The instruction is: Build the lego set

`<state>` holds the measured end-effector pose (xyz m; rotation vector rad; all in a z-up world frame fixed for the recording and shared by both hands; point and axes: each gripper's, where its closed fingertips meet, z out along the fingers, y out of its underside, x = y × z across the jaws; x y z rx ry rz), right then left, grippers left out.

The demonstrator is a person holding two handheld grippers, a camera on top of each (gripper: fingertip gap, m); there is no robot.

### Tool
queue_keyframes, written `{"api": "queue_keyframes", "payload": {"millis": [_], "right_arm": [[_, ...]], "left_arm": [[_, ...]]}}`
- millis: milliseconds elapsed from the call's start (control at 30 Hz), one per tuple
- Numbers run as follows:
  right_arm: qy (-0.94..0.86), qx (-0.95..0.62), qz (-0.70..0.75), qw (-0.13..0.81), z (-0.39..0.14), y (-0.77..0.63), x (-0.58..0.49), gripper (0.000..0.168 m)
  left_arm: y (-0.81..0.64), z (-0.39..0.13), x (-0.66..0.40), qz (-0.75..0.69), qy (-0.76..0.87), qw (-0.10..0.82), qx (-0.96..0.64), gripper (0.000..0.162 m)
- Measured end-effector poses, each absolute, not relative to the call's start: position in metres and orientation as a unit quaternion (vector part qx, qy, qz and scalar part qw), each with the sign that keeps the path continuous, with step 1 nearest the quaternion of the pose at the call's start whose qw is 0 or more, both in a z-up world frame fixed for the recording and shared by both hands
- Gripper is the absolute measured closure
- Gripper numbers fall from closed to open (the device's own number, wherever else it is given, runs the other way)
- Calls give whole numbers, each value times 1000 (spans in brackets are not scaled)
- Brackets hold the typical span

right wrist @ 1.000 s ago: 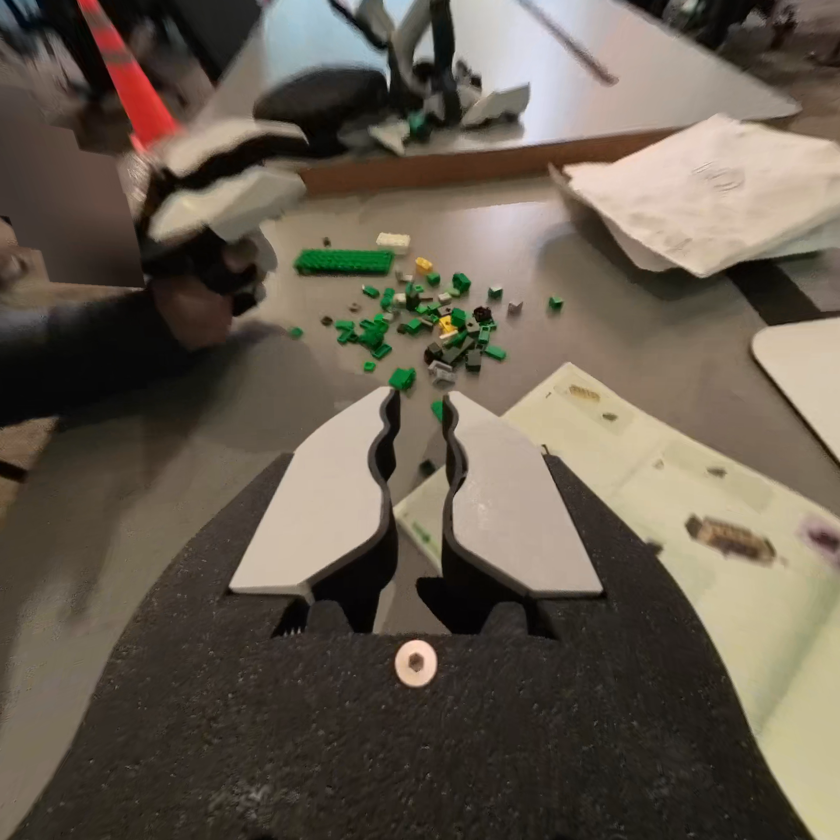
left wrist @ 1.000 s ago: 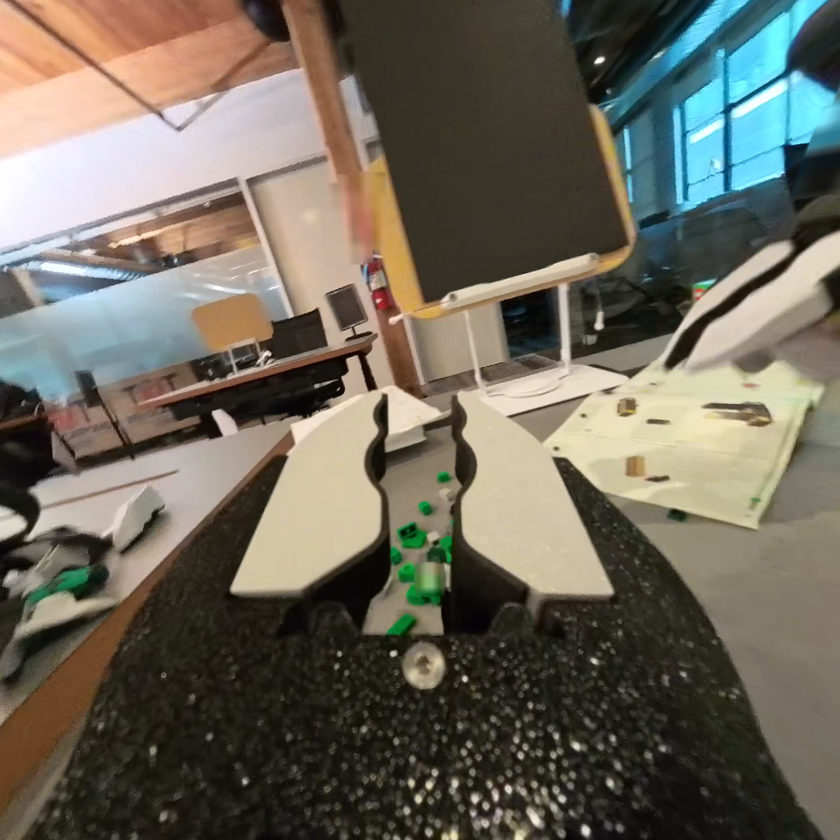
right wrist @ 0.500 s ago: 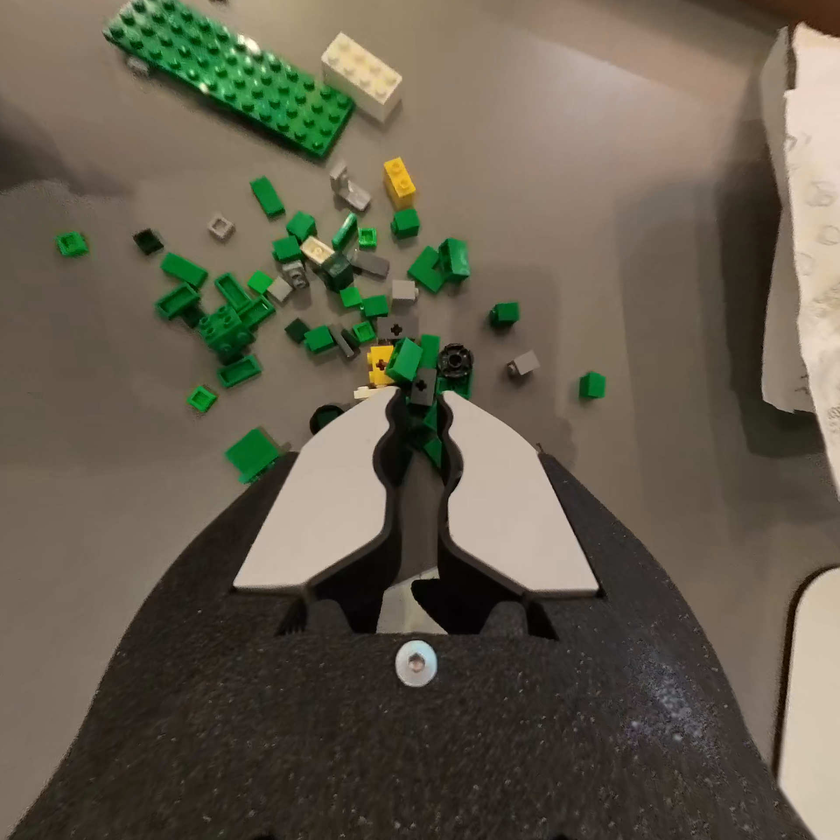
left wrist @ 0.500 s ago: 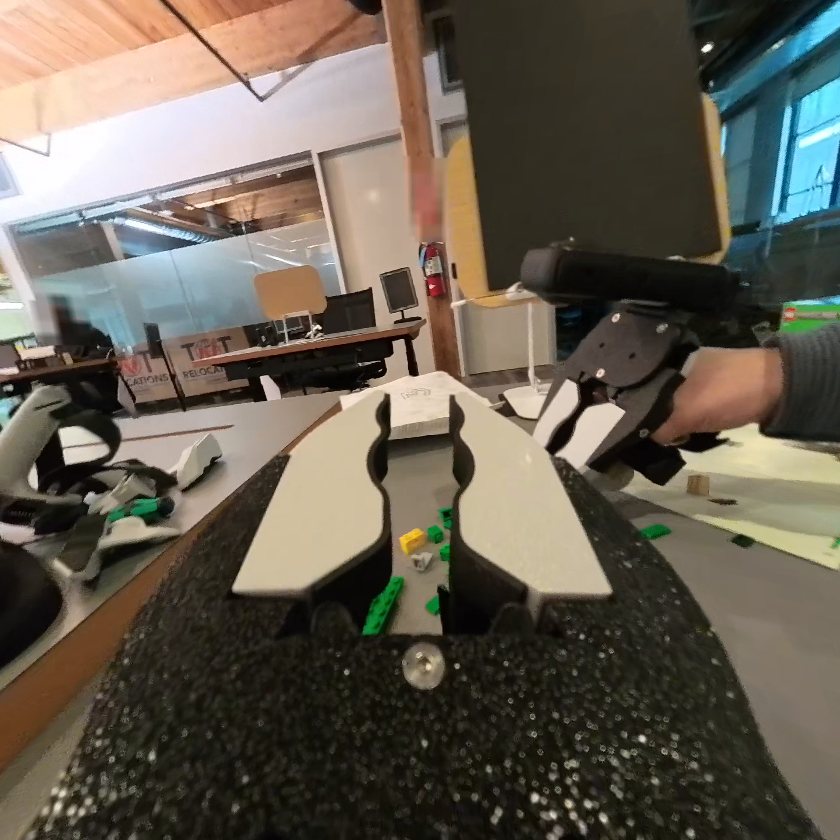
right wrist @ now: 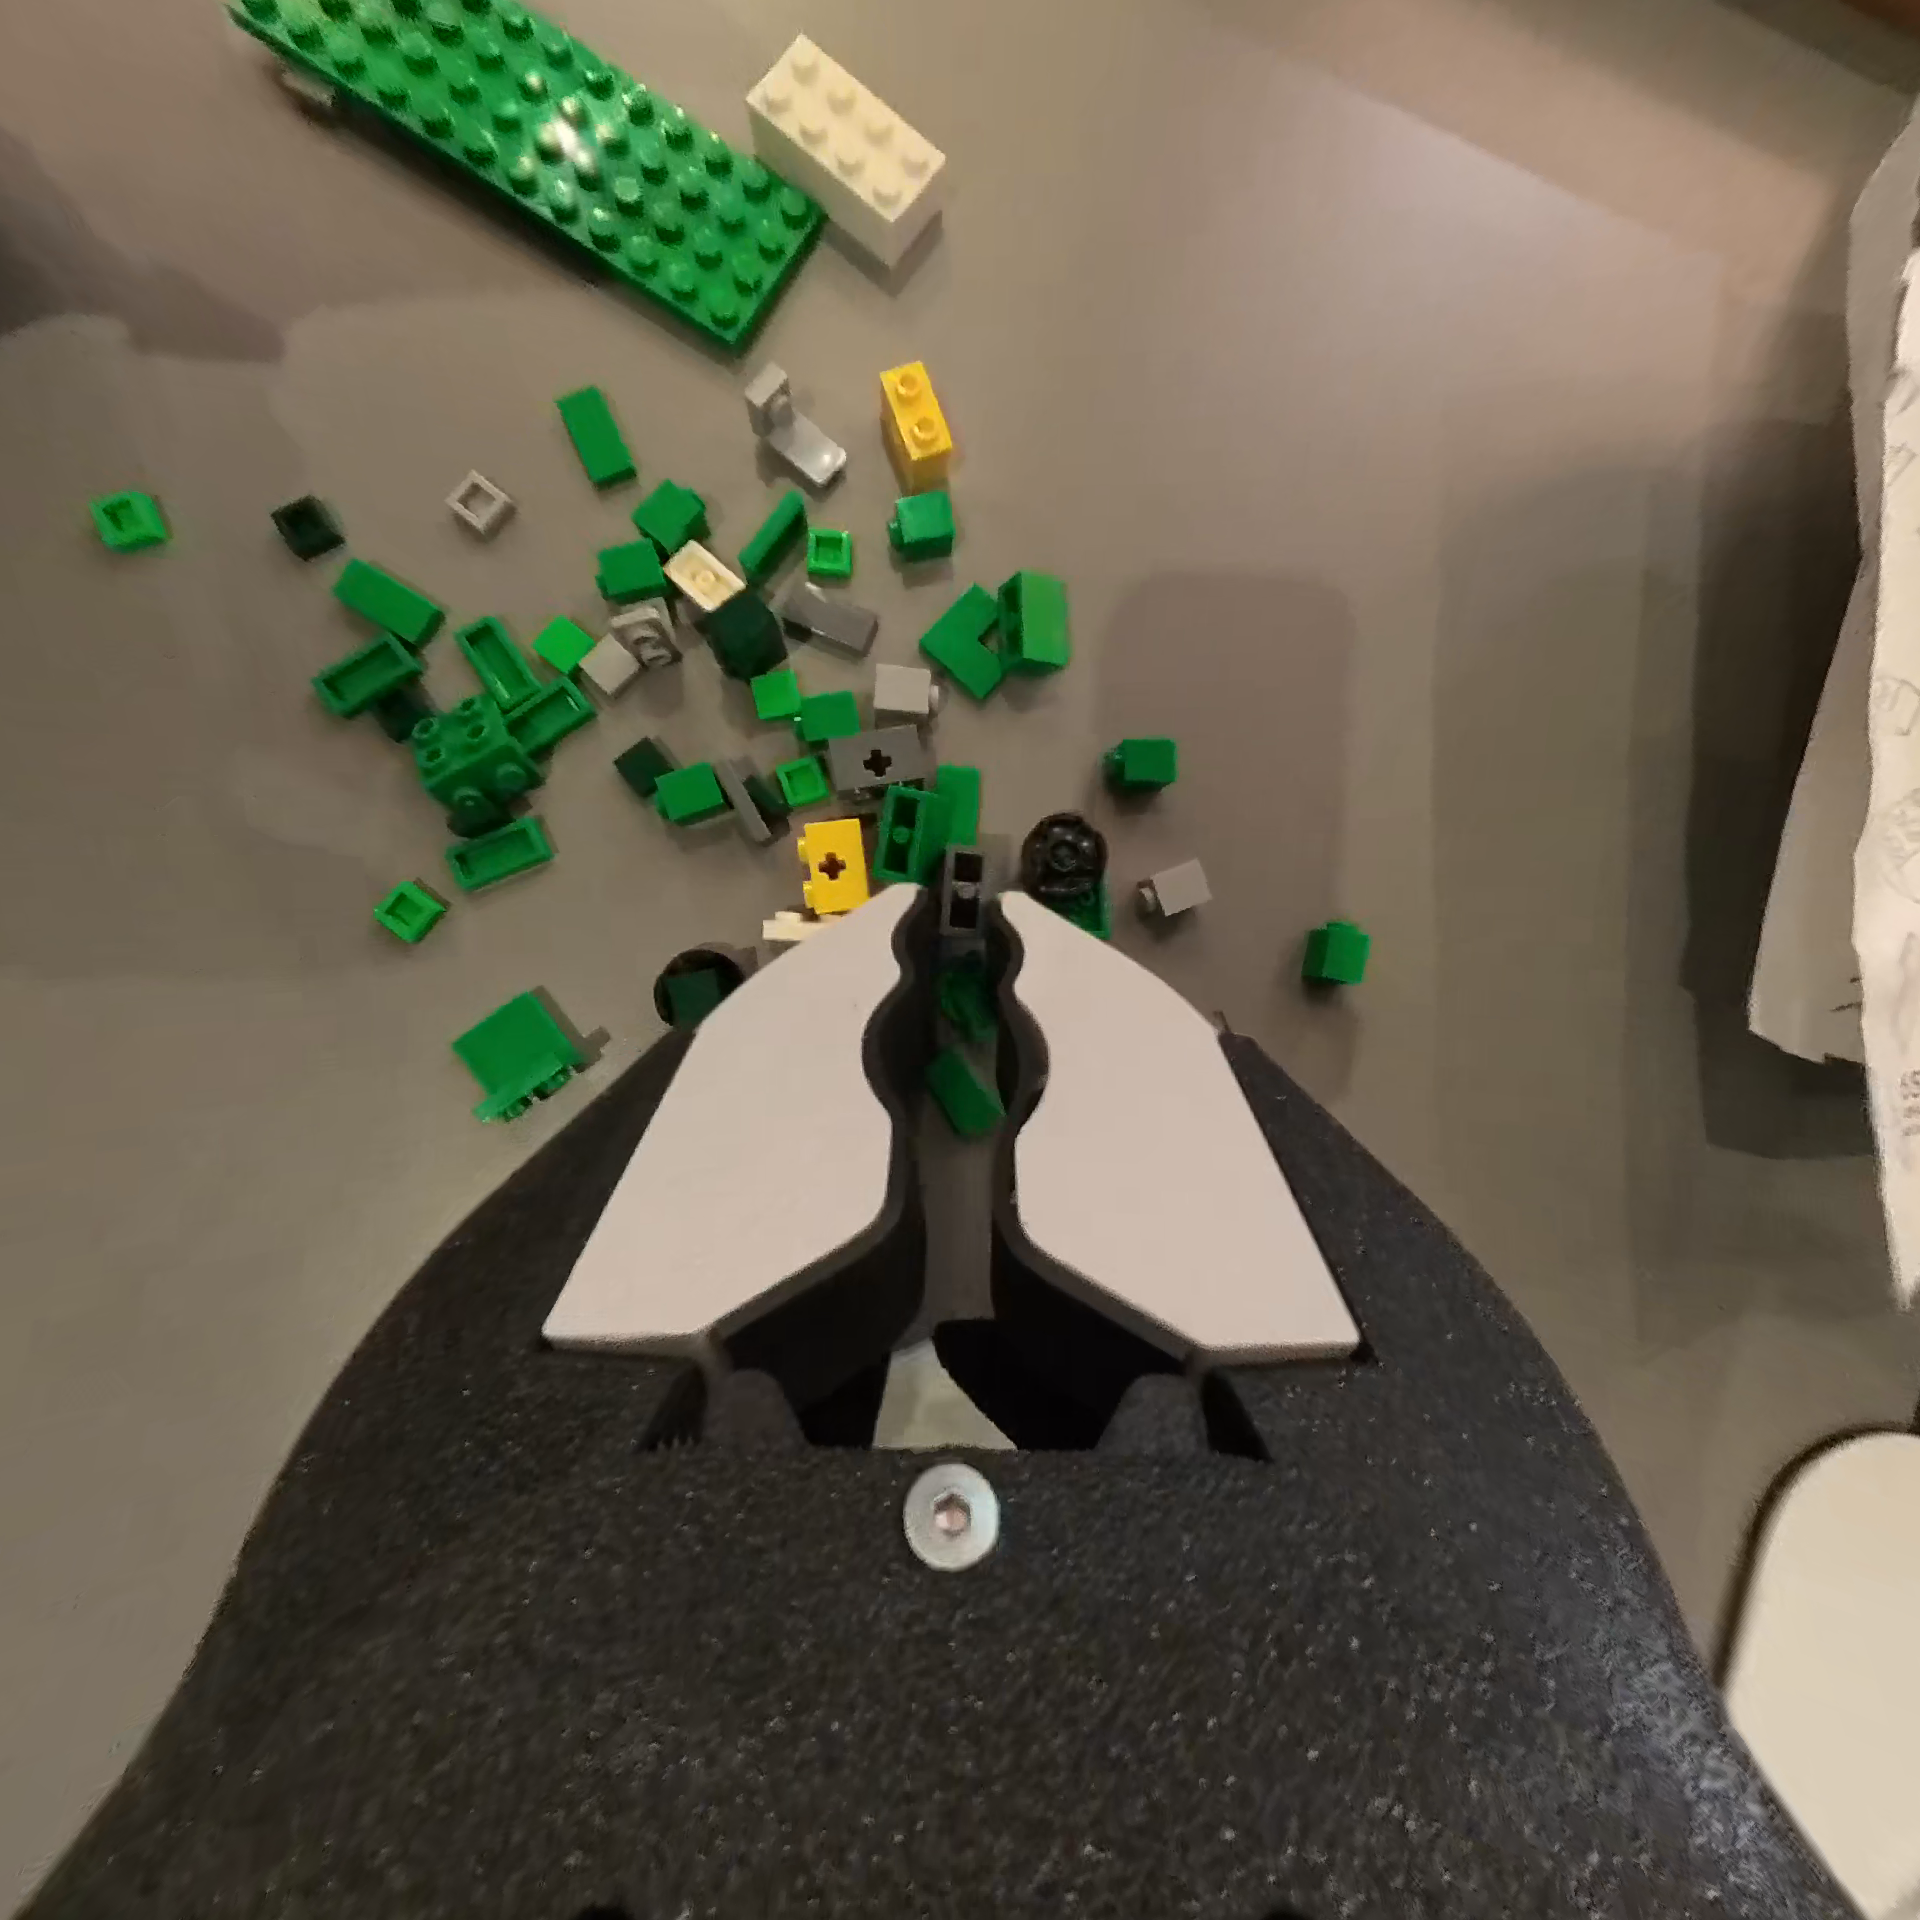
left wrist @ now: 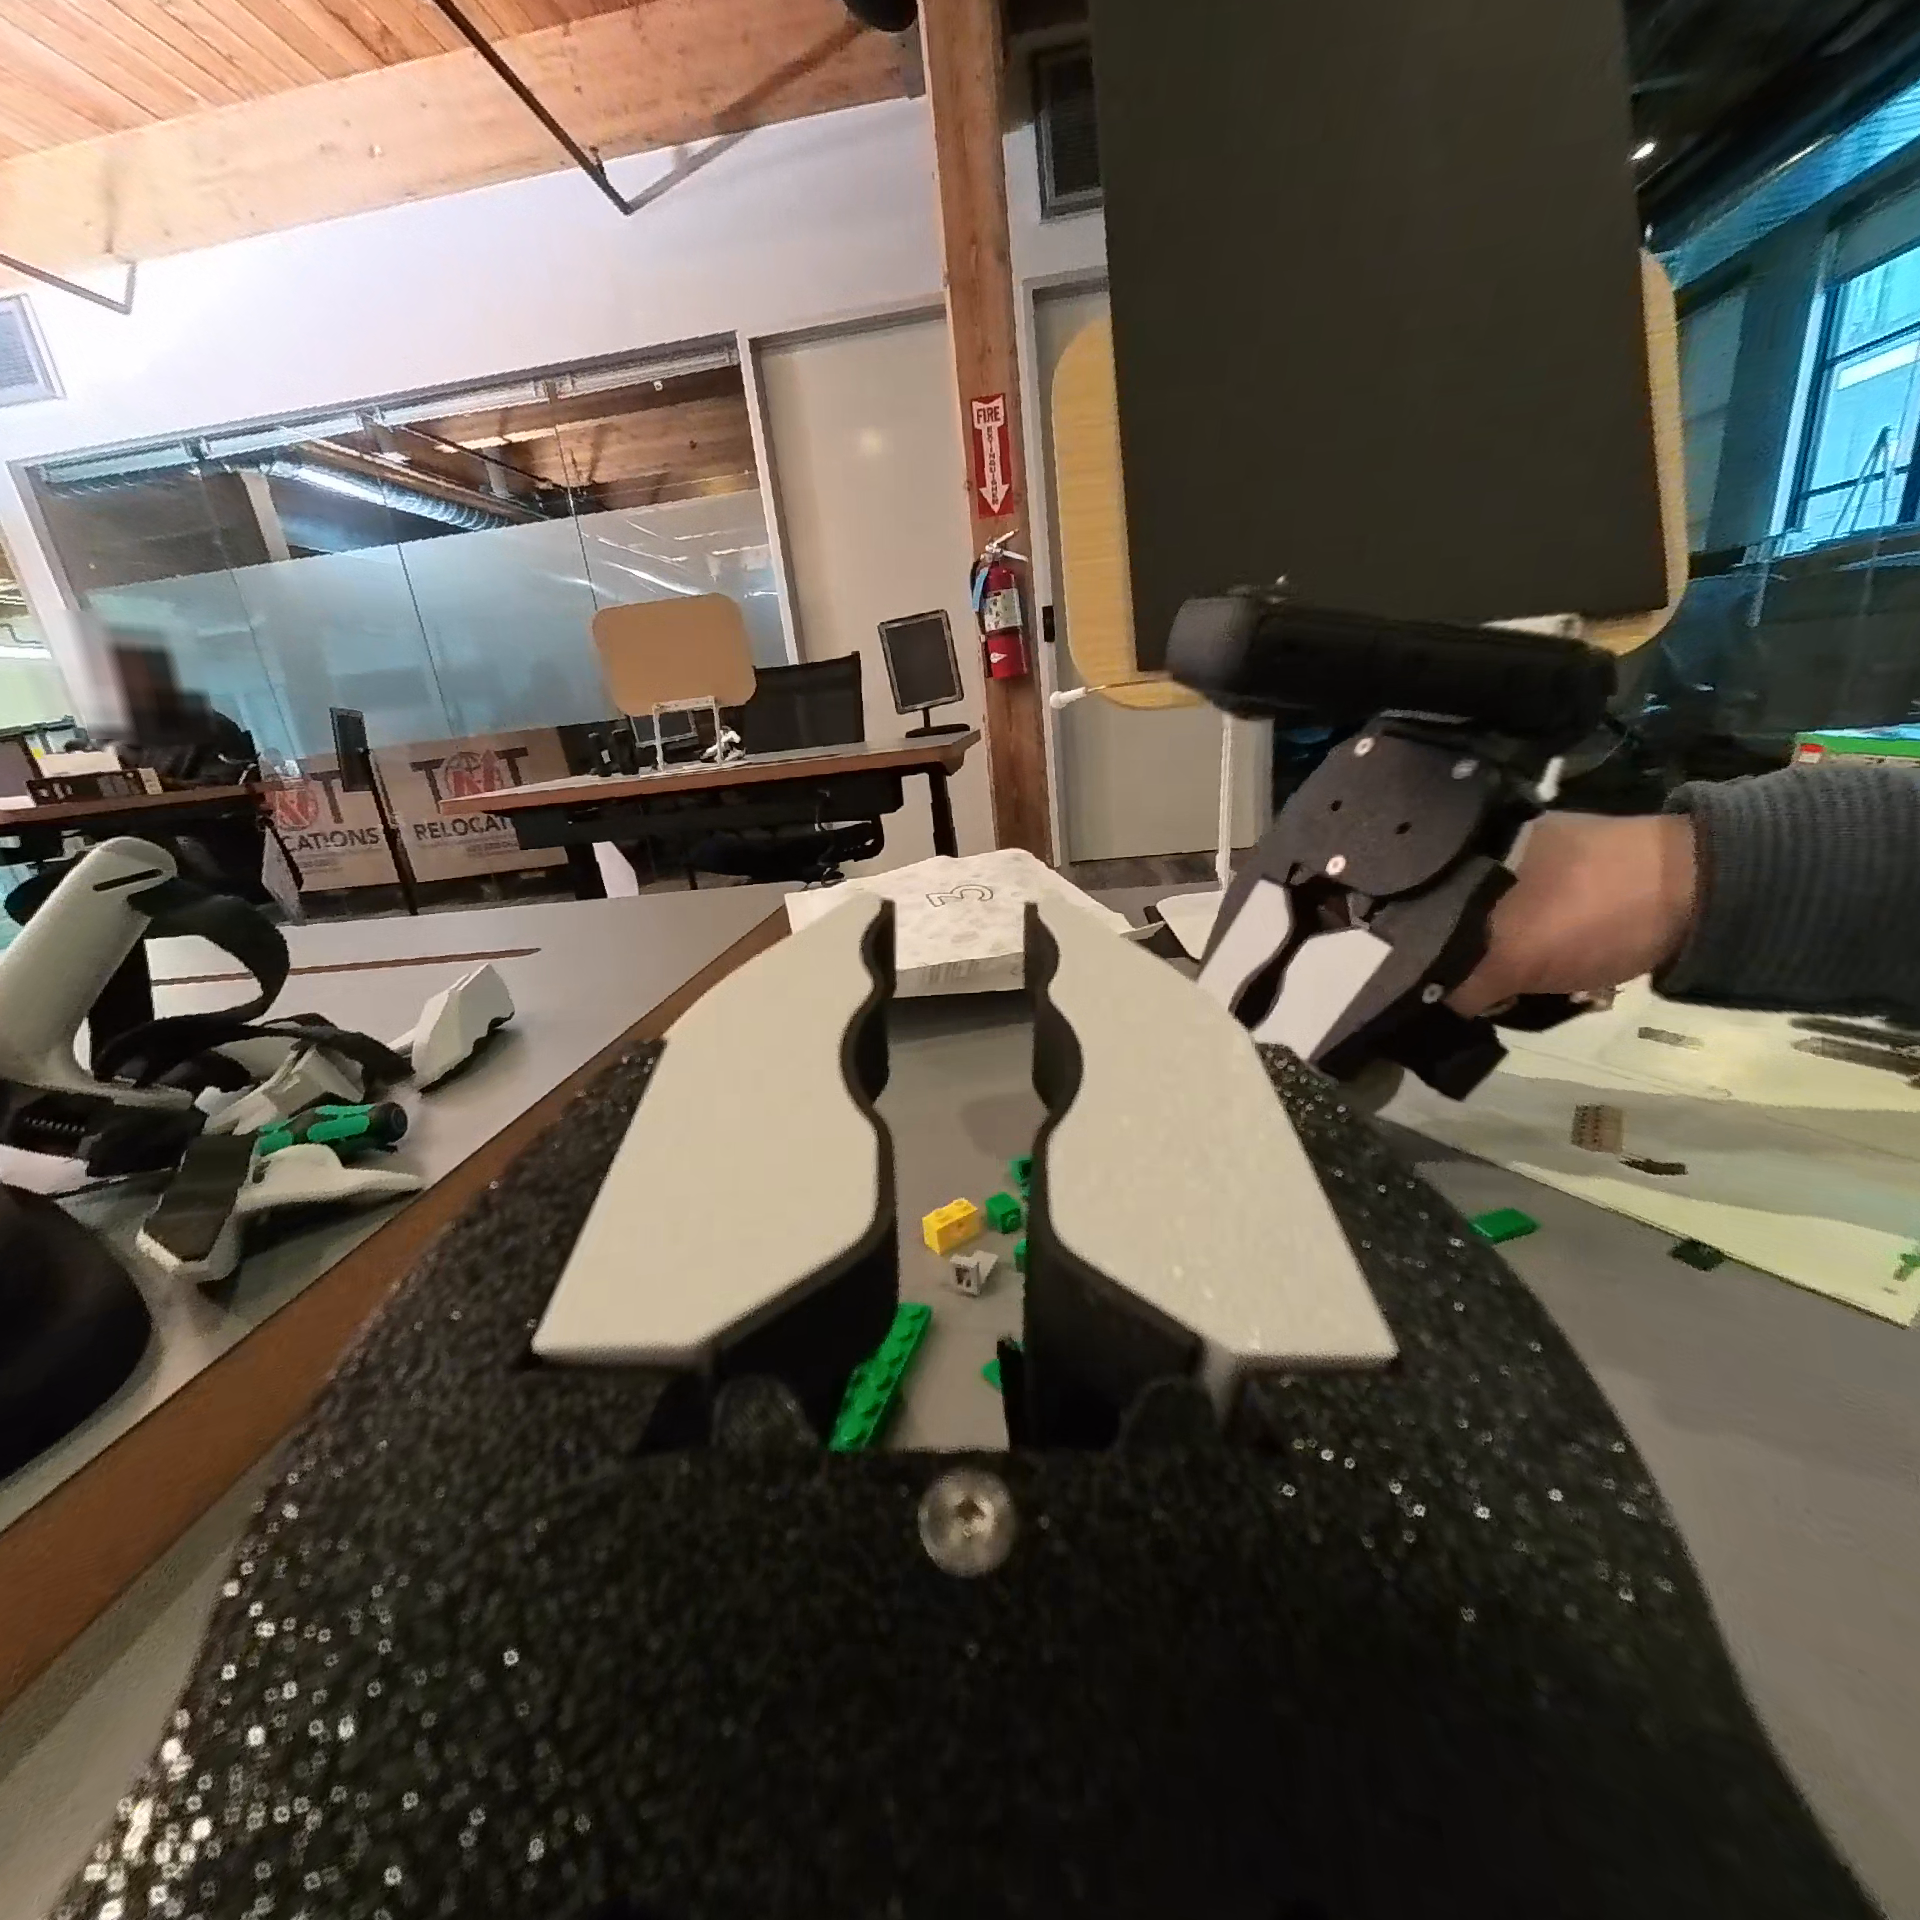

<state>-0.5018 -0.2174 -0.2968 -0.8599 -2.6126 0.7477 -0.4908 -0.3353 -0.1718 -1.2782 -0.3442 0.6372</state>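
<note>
Loose Lego pieces, mostly green, lie on the grey table (right wrist: 1351,416). Among them are a long green baseplate (right wrist: 540,135), a white brick (right wrist: 847,156) and a yellow brick (right wrist: 916,426). My right gripper (right wrist: 961,904) points down into the pile. Its tips are closed on a small dark grey brick (right wrist: 961,883), beside a yellow holed brick (right wrist: 831,862) and a black round piece (right wrist: 1062,854). My left gripper (left wrist: 956,914) is open and empty, held low over the table. Between its fingers show the baseplate (left wrist: 883,1382) and the yellow brick (left wrist: 953,1221). The right gripper (left wrist: 1262,1013) also appears there, held by a hand.
The instruction sheet (left wrist: 1714,1122) lies to the right. A white paper bag (left wrist: 956,935) lies beyond the pile and shows at the right edge of the right wrist view (right wrist: 1881,727). Spare gripper parts and a green-handled screwdriver (left wrist: 332,1127) sit past a wooden strip (left wrist: 312,1351). Left tips to right tips: about 15 cm.
My right gripper has come down from above the instruction sheet into the pile, and its tips have narrowed onto the dark grey brick. My left gripper has swung left and settled.
</note>
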Motion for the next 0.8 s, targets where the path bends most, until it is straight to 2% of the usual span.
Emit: {"api": "queue_keyframes", "payload": {"millis": [233, 367, 533, 800], "right_arm": [[-910, -230, 262, 224, -257, -219, -462, 160], [-925, -225, 258, 164, -253, -220, -384, 160], [-931, -266, 241, 59, -280, -217, -266, 160], [-897, -361, 232, 109, -299, -201, -209, 160]], "left_arm": [[-333, -172, -490, 280, -155, 746, -584, 139], [-333, -171, -486, 276, -149, 749, -584, 140], [-331, -172, -485, 277, -142, 747, -588, 140], [-328, -178, -487, 269, -151, 737, -602, 140]]}}
